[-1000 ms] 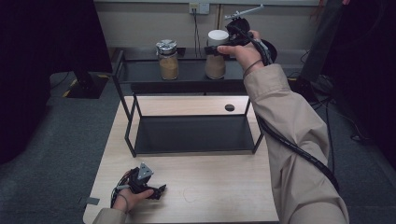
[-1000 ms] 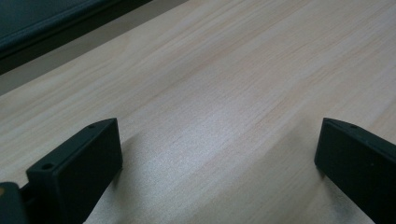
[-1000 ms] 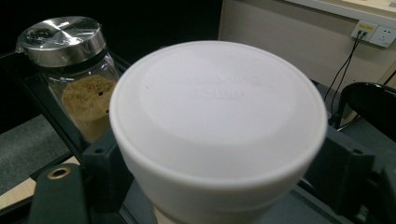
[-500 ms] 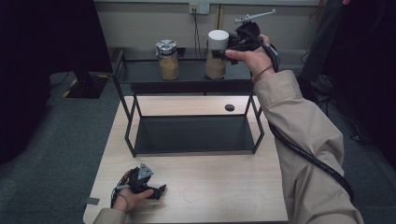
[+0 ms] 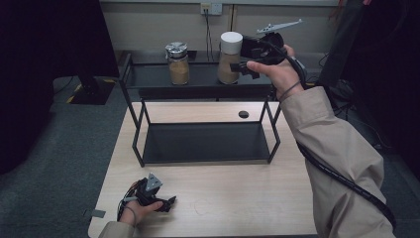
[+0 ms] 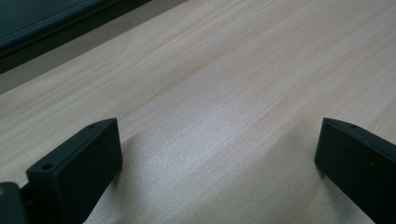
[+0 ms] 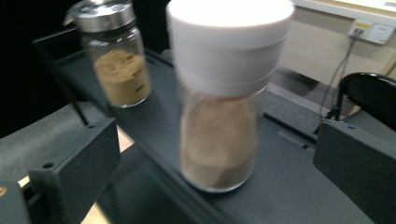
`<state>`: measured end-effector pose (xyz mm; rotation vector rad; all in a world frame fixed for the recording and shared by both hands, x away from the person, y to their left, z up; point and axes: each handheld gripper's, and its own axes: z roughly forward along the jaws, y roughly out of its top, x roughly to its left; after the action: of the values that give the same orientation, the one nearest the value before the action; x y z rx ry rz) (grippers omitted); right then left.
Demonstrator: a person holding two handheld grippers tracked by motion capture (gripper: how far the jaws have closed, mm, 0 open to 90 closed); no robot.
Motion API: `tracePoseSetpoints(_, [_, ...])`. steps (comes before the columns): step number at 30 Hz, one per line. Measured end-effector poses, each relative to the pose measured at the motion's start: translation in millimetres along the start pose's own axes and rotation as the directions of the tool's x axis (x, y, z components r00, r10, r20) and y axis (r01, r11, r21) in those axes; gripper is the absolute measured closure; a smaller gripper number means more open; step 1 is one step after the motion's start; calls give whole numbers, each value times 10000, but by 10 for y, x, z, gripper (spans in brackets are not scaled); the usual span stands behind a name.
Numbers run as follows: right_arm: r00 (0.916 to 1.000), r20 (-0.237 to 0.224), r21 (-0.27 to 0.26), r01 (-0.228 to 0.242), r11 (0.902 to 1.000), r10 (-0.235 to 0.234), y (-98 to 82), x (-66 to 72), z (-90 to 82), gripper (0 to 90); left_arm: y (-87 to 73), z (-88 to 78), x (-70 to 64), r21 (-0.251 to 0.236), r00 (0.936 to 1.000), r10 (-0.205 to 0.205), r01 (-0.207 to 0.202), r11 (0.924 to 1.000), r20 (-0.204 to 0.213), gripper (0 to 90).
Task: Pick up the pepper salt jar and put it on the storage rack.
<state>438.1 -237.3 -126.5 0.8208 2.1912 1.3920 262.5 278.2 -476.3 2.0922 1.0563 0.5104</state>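
A white-lidded jar (image 5: 230,57) of pale brown powder stands upright on the top shelf of a black rack (image 5: 148,79). A silver-lidded jar (image 5: 177,63) of similar powder stands to its left. My right gripper (image 5: 239,66) hovers just right of the white-lidded jar. Its jaws have just been opening and stand wide apart. In the right gripper view the white-lidded jar (image 7: 219,116) sits ahead in line with the gap of the right gripper (image 7: 217,137), and neither pad touches it. The silver-lidded jar (image 7: 119,56) is farther back. My left gripper (image 5: 166,202) rests open on the table's near left; in its own view the left gripper (image 6: 217,140) holds nothing over bare wood.
The rack's lower shelf (image 5: 205,142) lies bare on the wooden table (image 5: 237,198). A small dark round hole (image 5: 243,114) marks the tabletop behind it. A wall socket (image 5: 210,8) with a cable is behind the rack. A black chair back (image 7: 369,93) is beyond the shelf.
My right gripper opened off the white-lidded jar and drew back to the right; the jar stays standing on the top shelf. The left gripper has not moved.
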Motion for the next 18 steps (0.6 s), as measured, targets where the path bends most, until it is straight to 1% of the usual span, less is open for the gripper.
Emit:
tracePoseSetpoints(4, [9999, -67, 28, 150, 9999, -149, -56, 43, -41, 0, 0, 0, -1, 0, 10000, -3, 3, 10000, -3, 0])
tracePoseSetpoints(8, [9993, -261, 148, 276, 9995, -272, -116, 55, -95, 0, 4, -2, 2, 29, 10000, 32, -32, 10000, -4, 0])
tracePoseSetpoints(9, [9994, -175, 151, 297, 9994, -295, -133, 79, -109, 0, 0, 0, 0, 2, 10000, -2, 2, 10000, -3, 0])
tracePoseSetpoints(13, [9989, -342, 105, 325, 9994, -321, -198, 87, -169, 0, 0, 0, -1, 0, 10000, -5, 5, 10000, -4, 0])
tracePoseSetpoints(17, [9982, -395, 113, 461, 9989, -456, -253, 108, -211, 0, 0, -1, -1, 2, 10000, -4, 4, 10000, -5, 0])
tracePoseSetpoints(18, [9983, -418, 74, 412, 9991, -409, -277, 114, -218, 0, -1, 0, -1, -1, 10000, -7, 7, 10000, -5, 0])
